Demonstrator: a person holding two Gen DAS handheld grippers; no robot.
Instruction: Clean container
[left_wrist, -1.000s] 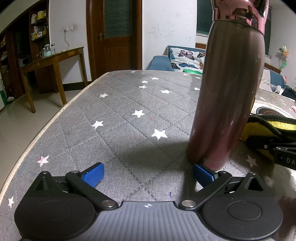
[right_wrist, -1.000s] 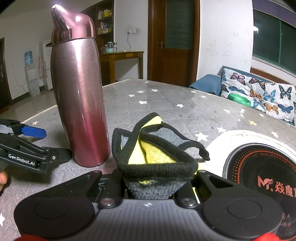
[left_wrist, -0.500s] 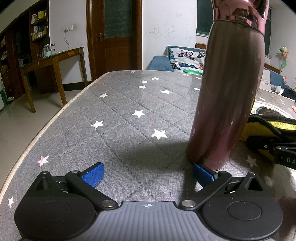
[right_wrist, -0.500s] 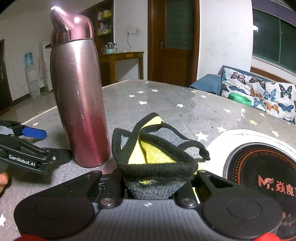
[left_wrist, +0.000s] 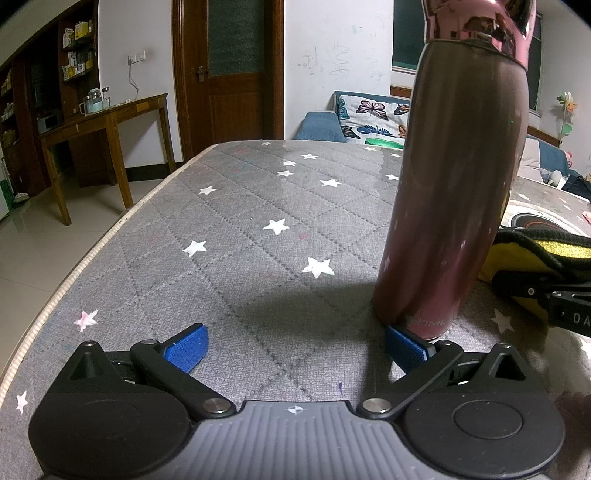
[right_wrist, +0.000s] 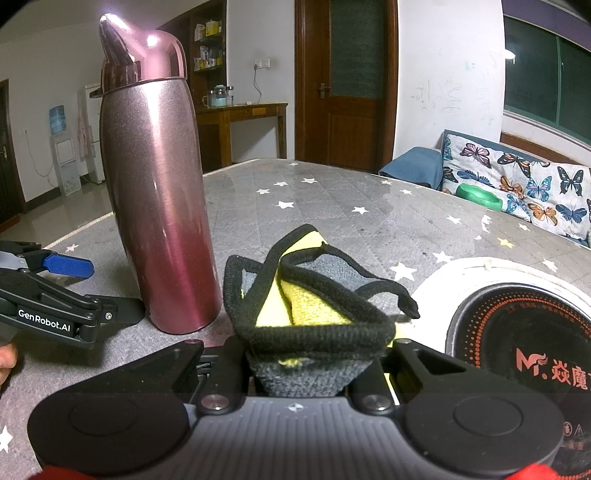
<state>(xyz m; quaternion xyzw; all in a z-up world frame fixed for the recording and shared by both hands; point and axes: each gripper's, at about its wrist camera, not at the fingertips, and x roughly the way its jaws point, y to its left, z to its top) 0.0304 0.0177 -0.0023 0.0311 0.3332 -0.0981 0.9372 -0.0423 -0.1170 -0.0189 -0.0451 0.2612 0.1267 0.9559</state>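
Observation:
A tall pink metal bottle (left_wrist: 448, 206) with a shiny lid stands upright on the grey star-patterned table (left_wrist: 240, 258). It also shows in the right wrist view (right_wrist: 162, 206). My left gripper (left_wrist: 295, 347) is open, low on the table, its right blue pad (left_wrist: 406, 349) close to the bottle's base. The left gripper also shows in the right wrist view (right_wrist: 70, 291). My right gripper (right_wrist: 317, 365) is shut on a yellow and grey cloth with black trim (right_wrist: 314, 295), just right of the bottle. The cloth shows in the left wrist view (left_wrist: 532, 254).
An induction cooker (right_wrist: 517, 332) lies on the table right of the cloth. The table's left edge (left_wrist: 92, 254) drops to the floor. A wooden side table (left_wrist: 107, 122), a door and a sofa with butterfly cushions (right_wrist: 517, 184) stand beyond.

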